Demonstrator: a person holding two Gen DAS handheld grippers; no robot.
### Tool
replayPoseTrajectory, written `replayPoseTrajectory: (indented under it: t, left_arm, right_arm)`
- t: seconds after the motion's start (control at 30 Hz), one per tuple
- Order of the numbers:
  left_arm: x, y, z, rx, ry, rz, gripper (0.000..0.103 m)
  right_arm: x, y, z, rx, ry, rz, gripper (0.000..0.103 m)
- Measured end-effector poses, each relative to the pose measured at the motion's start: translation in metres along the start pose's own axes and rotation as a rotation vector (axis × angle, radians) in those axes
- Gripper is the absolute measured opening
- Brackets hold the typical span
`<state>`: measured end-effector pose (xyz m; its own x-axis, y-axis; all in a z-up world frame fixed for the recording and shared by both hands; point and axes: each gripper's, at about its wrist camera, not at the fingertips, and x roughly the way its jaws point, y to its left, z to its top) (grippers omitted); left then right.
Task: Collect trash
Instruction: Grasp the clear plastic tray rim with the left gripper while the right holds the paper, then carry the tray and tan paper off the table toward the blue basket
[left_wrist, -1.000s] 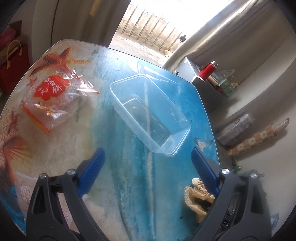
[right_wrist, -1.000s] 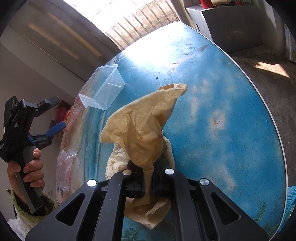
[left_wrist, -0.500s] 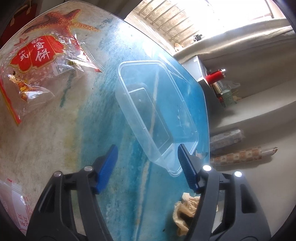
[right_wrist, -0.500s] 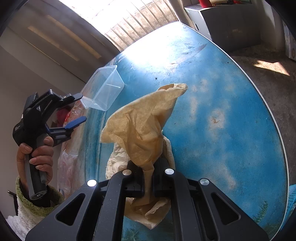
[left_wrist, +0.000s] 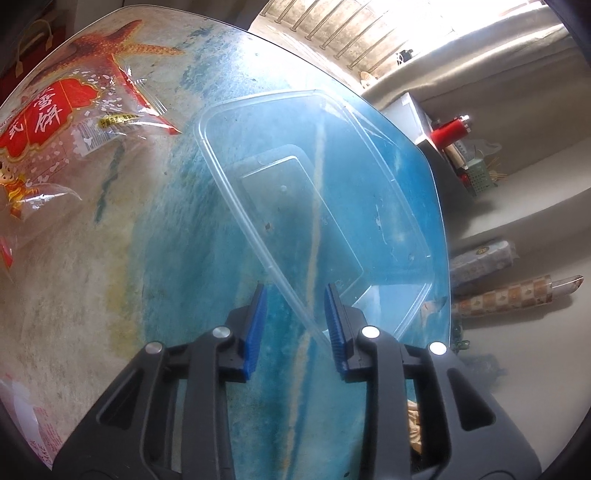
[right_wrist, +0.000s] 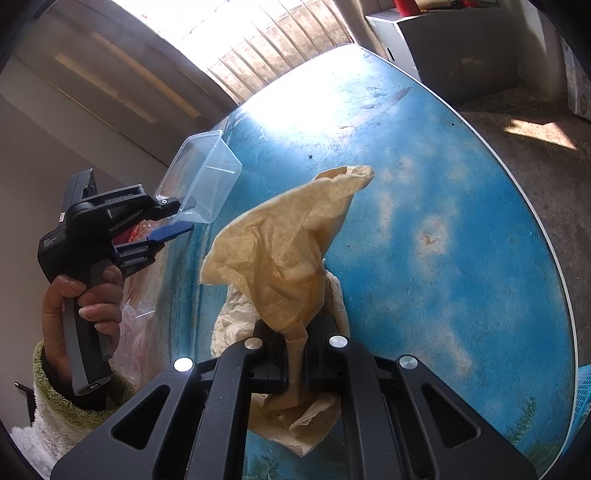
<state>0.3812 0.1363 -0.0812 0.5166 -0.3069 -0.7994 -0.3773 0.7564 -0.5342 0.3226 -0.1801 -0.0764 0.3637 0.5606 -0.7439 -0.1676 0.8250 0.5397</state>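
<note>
A clear plastic container stands on the beach-print table. My left gripper straddles the container's near rim; its jaws are closing, and the thin wall runs between the blue pads with a gap still showing on the left. The right wrist view shows the same container with the left gripper at its corner, held by a hand. My right gripper is shut on a crumpled tan paper napkin that sticks up above the table.
A red-printed clear snack wrapper lies at the far left. A white crumpled tissue lies under the napkin. Another clear bag lies at the near left edge. Rolled mats lie on the floor beyond the right edge.
My left gripper has dropped and moved in onto the container's near rim, and its jaws have narrowed from wide open to a small gap. The right gripper and napkin have stayed put.
</note>
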Motion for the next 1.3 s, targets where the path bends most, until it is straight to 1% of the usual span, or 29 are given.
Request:
replayPoseTrajectory:
  t: [0.1, 0.17, 0.23, 0.43, 0.57, 0.63, 0.87, 1.13, 1.2, 1.23, 1.27, 1.3]
  left_arm:
    - [-0.005, 0.002, -0.004, 0.016, 0.003, 0.006, 0.018]
    - [-0.007, 0.004, -0.007, 0.029, 0.002, 0.015, 0.015]
    - [-0.01, 0.006, -0.011, 0.041, -0.001, 0.02, 0.012]
    - [-0.025, 0.007, -0.02, 0.109, -0.016, 0.044, 0.01]
    - [-0.034, 0.002, -0.031, 0.159, -0.021, 0.054, 0.004]
    - [-0.039, 0.0, -0.038, 0.189, -0.025, 0.066, 0.002]
    - [-0.05, 0.001, -0.07, 0.271, -0.002, 0.062, 0.002]
    - [-0.06, -0.006, -0.089, 0.35, 0.025, 0.071, 0.003]
    - [-0.058, -0.008, -0.09, 0.354, 0.033, 0.091, 0.007]
    - [-0.056, -0.009, -0.09, 0.353, 0.036, 0.098, 0.012]
    - [-0.054, -0.009, -0.09, 0.351, 0.038, 0.107, 0.015]
    - [-0.052, -0.009, -0.09, 0.35, 0.04, 0.115, 0.015]
  right_arm:
    - [-0.001, 0.002, -0.001, 0.0, -0.003, -0.007, 0.006]
    - [0.0, 0.004, -0.002, -0.003, -0.006, -0.014, 0.006]
    - [0.0, 0.005, -0.002, -0.002, -0.006, -0.017, 0.006]
    - [-0.001, 0.006, -0.003, 0.002, -0.011, -0.026, 0.006]
    - [-0.005, 0.008, -0.006, 0.003, -0.015, -0.035, 0.006]
    - [-0.007, 0.009, -0.008, 0.001, -0.021, -0.043, 0.006]
    - [-0.02, 0.004, -0.017, 0.017, -0.033, -0.068, 0.006]
    - [-0.027, -0.009, -0.024, 0.047, -0.045, -0.081, 0.006]
    - [-0.026, -0.007, -0.025, 0.049, -0.046, -0.081, 0.006]
    - [-0.025, -0.006, -0.025, 0.048, -0.047, -0.083, 0.006]
    - [-0.025, -0.006, -0.024, 0.047, -0.049, -0.085, 0.006]
    - [-0.025, -0.005, -0.024, 0.045, -0.049, -0.087, 0.006]
